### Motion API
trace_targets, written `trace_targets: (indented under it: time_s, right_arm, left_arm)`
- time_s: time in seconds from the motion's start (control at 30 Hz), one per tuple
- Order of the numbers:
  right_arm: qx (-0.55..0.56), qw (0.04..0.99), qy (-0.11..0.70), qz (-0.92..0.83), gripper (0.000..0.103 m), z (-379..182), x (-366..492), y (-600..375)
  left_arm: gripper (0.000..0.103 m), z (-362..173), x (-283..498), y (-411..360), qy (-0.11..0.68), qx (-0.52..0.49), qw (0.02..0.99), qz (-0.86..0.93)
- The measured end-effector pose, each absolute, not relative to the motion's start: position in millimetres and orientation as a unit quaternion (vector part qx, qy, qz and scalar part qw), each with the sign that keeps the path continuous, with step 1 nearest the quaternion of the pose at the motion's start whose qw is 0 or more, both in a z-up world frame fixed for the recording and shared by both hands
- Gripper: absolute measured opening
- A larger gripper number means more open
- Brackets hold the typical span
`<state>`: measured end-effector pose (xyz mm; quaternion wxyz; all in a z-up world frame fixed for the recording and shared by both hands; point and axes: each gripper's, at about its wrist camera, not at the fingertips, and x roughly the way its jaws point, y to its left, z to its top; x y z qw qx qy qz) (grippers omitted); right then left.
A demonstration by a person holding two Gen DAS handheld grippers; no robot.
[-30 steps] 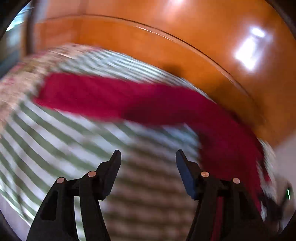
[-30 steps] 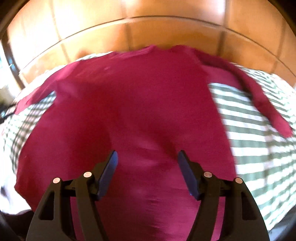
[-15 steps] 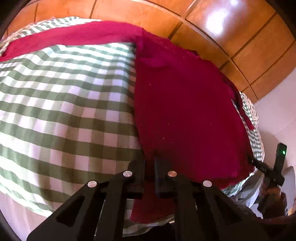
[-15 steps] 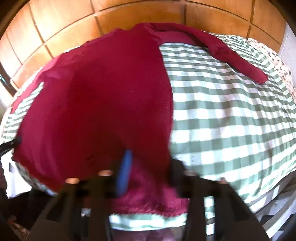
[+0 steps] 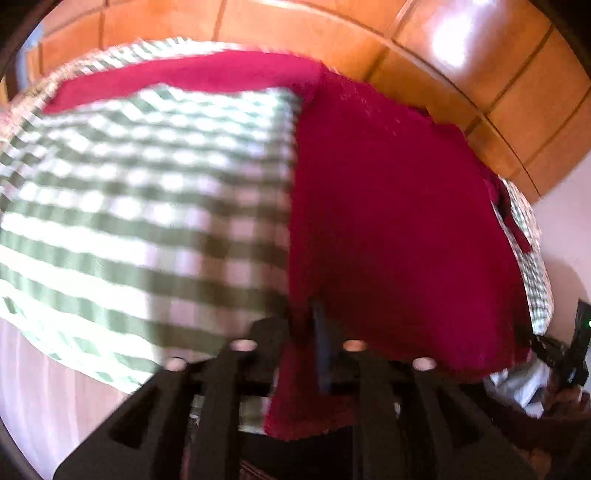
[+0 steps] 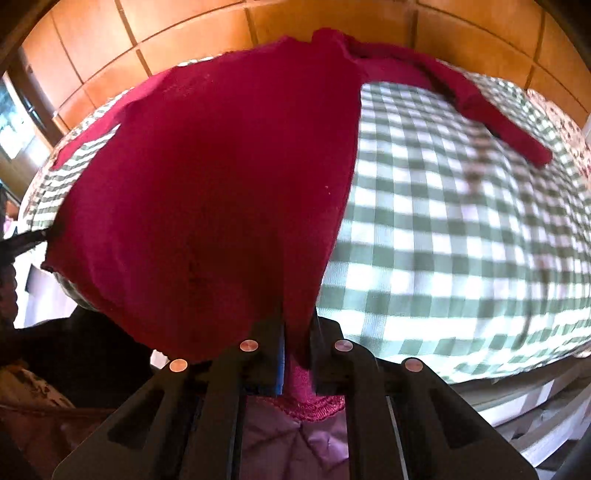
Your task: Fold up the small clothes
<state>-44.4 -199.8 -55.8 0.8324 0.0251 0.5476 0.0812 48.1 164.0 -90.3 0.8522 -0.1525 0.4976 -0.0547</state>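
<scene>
Both grippers now down at hem, up from open hover | left gripper (image 5: 301, 332), right gripper (image 6: 297, 343) pinching red top (image 6: 207, 192) | flat on checked bedspread (image 6: 461, 229) | sleeves out, no fold made

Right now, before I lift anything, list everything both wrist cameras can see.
red long-sleeved top: one, dark red, spread flat on the checked cloth, both sleeves stretched out sideways at the far end, near hem hanging over the near edge.
checked cloth: one, green and white, covers the bed surface under the top.
floral fabric: one patch, pale with reddish print, at the far right edge beyond the checked cloth.
wooden panelling: orange-brown panels behind the bed.
left gripper: one, black, shut on the top's near hem at its left corner.
right gripper: one, black with a blue pad, shut on the hem at the right corner.
</scene>
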Motion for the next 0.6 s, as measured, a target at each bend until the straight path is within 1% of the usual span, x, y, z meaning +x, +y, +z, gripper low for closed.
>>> trace_targets:
  time_s: [0.03, 0.07, 0.1, 0.13, 0.2, 0.23, 0.3, 0.4, 0.53, 0.6]
  right_arm:
    - [0.038, 0.833, 0.546, 0.083, 0.009, -53.9, -41.3, -204.6]
    - [0.052, 0.835, 0.542, 0.082, 0.01, -51.1, -40.7, -210.0]
    - [0.066, 0.84, 0.534, 0.075, 0.016, -45.5, -36.5, -219.2]
    - [0.074, 0.847, 0.524, 0.059, 0.02, -40.7, -33.4, -228.9]
    - [0.111, 0.859, 0.5, 0.014, 0.04, -31.1, -23.5, -260.3]
    - [0.136, 0.862, 0.489, -0.008, 0.042, -28.4, -19.5, -277.1]
    - [0.169, 0.866, 0.464, -0.075, 0.042, -25.0, -6.9, -316.3]
    - [0.136, 0.87, 0.45, -0.151, 0.042, -26.2, 14.4, -349.1]
    - [0.074, 0.865, 0.458, -0.192, 0.042, -38.0, 52.4, -371.3]
    - [0.115, 0.857, 0.455, -0.213, 0.042, -46.2, 62.5, -395.7]
  left_arm:
    - [0.042, -82.1, 50.2, 167.7, 0.486, -0.152, 0.86, -0.048]
    - [0.042, -76.4, 52.5, 168.8, 0.477, -0.15, 0.865, -0.043]
    - [0.042, -68.4, 57.4, 169.1, 0.467, -0.145, 0.871, -0.039]
    - [0.042, -63.5, 62.1, 168.3, 0.46, -0.144, 0.875, -0.039]
    - [0.045, -55.9, 68.9, 164.2, 0.446, -0.144, 0.882, -0.048]
    - [0.045, -52.9, 74.9, 157.7, 0.442, -0.141, 0.884, -0.054]
    - [0.046, -49.6, 92.6, 138.0, 0.441, -0.138, 0.885, -0.062]
    - [0.049, -53.5, 105.4, 108.5, 0.454, -0.128, 0.878, -0.084]
    - [0.05, -58.5, 124.0, 74.4, 0.465, -0.111, 0.872, -0.106]
    - [0.051, -61.3, 135.1, 58.1, 0.47, -0.101, 0.87, -0.11]
